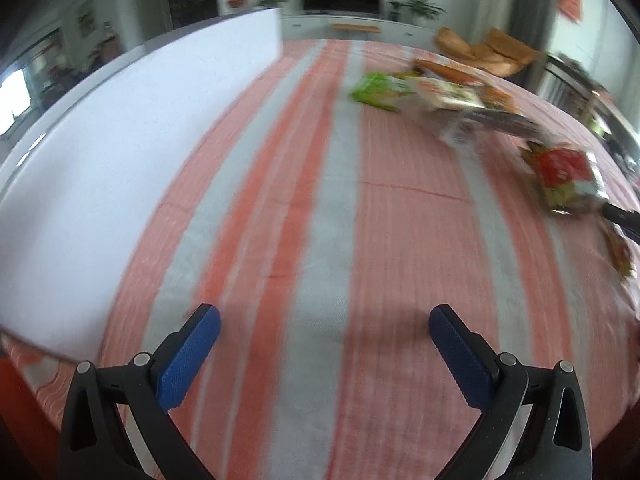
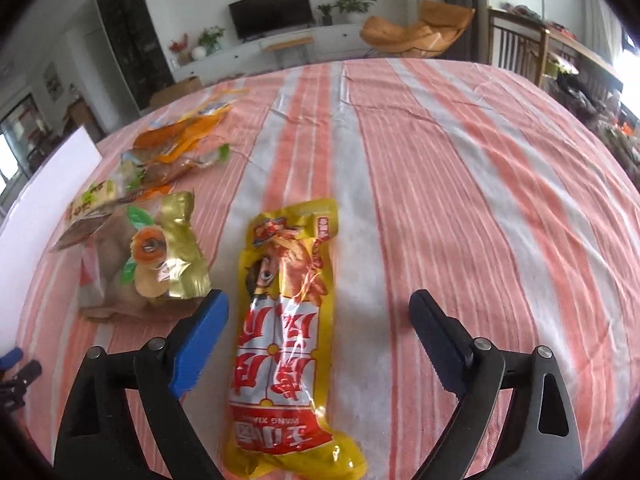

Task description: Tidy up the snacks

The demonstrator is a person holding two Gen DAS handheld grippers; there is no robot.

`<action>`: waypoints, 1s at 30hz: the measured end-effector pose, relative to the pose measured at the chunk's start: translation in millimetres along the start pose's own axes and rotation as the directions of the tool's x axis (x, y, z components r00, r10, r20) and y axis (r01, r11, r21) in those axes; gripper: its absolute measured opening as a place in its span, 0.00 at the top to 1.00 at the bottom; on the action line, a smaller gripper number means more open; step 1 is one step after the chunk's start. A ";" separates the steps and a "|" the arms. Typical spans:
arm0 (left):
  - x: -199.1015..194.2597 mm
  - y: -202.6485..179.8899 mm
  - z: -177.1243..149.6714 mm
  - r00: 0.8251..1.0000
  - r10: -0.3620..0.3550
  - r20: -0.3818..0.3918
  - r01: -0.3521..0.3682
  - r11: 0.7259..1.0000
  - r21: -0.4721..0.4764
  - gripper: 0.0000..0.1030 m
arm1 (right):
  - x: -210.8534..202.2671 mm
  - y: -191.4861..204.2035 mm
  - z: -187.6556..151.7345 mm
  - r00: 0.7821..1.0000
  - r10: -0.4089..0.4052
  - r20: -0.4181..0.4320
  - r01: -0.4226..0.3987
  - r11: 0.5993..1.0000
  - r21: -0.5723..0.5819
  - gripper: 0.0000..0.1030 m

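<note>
In the right wrist view my right gripper [image 2: 319, 308] is open, its jaws wide on either side of a long yellow and red snack pack [image 2: 288, 320] that lies flat on the striped cloth. A gold and brown snack bag [image 2: 148, 256] lies just left of it, with an orange packet [image 2: 180, 136] and a green-labelled packet [image 2: 94, 200] farther back. In the left wrist view my left gripper [image 1: 325, 316] is open and empty over bare cloth. A blurred row of snack packs lies far right: a green one [image 1: 378, 90], a pale one [image 1: 444, 94], a red one [image 1: 564, 172].
A white board [image 1: 120, 152] stands along the left side of the table; it also shows at the left edge of the right wrist view [image 2: 48, 176]. The pink and grey striped tablecloth [image 2: 460, 200] covers the table. A chair and TV stand are beyond the far edge.
</note>
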State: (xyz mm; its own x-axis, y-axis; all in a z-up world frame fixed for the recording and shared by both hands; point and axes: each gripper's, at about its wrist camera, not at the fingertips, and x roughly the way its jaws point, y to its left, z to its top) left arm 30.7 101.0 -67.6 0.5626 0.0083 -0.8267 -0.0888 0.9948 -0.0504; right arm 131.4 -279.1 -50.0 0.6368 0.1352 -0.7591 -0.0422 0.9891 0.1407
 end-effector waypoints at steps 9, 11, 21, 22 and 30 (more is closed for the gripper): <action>7.0 -79.6 144.4 0.984 -0.138 0.112 0.075 0.893 0.444 0.00 | 11.6 18.4 0.9 0.993 -0.111 -0.045 0.106 0.989 -0.103 0.05; 32.2 -94.6 177.7 0.993 -0.100 0.059 0.060 0.876 0.479 0.00 | 10.9 15.2 0.9 0.994 -0.102 -0.043 0.098 0.991 -0.093 0.05; 82.0 -117.2 172.0 0.991 -0.099 -0.090 0.131 0.863 0.488 0.72 | 12.8 13.7 1.9 0.993 -0.107 -0.043 0.103 0.991 -0.088 0.05; 73.7 -108.3 164.5 0.990 -0.113 -0.080 0.137 0.884 0.447 0.72 | 13.0 13.5 1.7 0.993 -0.107 -0.043 0.102 0.991 -0.088 0.05; 40.3 -31.8 79.2 0.982 -0.123 -0.144 0.146 0.976 0.163 0.72 | 13.4 12.3 2.2 0.994 -0.103 -0.041 0.099 0.991 -0.085 0.05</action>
State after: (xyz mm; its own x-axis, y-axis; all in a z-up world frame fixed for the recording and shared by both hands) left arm 121.3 77.7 -54.9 0.4447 -0.1285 -0.8864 0.1290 0.9885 -0.0786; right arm 141.0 -265.3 -57.0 0.6053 0.0350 -0.7953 -0.0442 0.9990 0.0103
